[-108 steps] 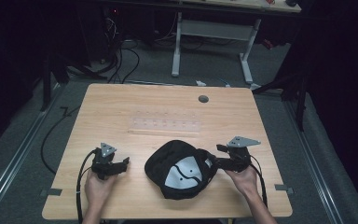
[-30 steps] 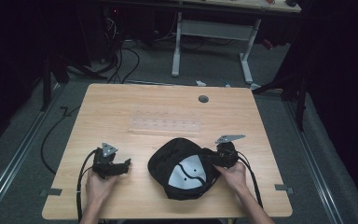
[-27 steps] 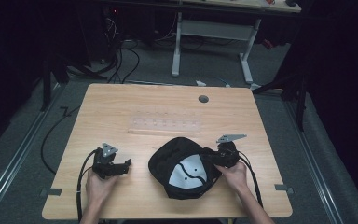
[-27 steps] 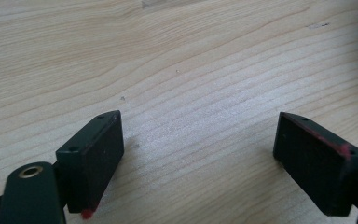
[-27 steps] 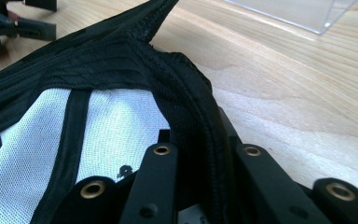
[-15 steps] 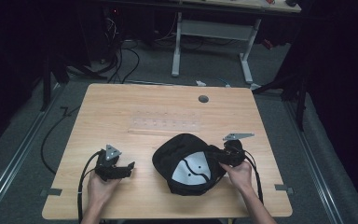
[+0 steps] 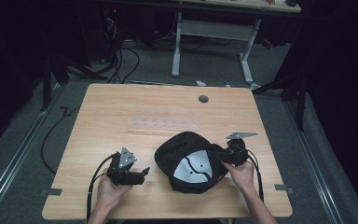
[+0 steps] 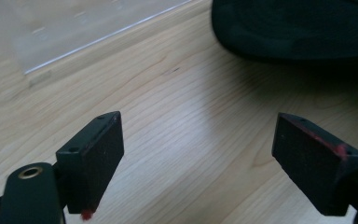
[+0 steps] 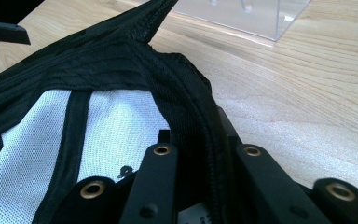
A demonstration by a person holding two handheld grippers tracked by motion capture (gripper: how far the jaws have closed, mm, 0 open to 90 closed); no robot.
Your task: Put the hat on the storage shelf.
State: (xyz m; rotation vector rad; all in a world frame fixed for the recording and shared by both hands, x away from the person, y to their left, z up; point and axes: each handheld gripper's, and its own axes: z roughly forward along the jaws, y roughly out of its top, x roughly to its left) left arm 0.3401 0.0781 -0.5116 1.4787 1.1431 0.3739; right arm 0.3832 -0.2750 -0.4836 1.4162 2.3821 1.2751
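Note:
A black cap (image 7: 191, 163) lies upside down on the wooden table (image 7: 121, 112), its white mesh lining facing up. My right gripper (image 7: 216, 154) reaches in from the cap's right side and is shut on the rim. In the right gripper view the jaws (image 9: 200, 140) pinch the black rim band of the cap (image 9: 98, 93). My left gripper (image 7: 143, 172) sits a little to the left of the cap, open. In the left gripper view its jaws (image 8: 198, 154) stand wide over bare wood, with the cap (image 8: 298, 28) just beyond them.
A clear acrylic plate (image 7: 168, 123) lies flat at the table's middle, behind the cap. A round cable hole (image 7: 203, 99) sits near the far edge. Cables and a desk frame (image 7: 209, 32) stand on the floor beyond the table.
My left gripper has moved right, closer to the cap. The right gripper has shifted the cap slightly to the right and away from the front edge.

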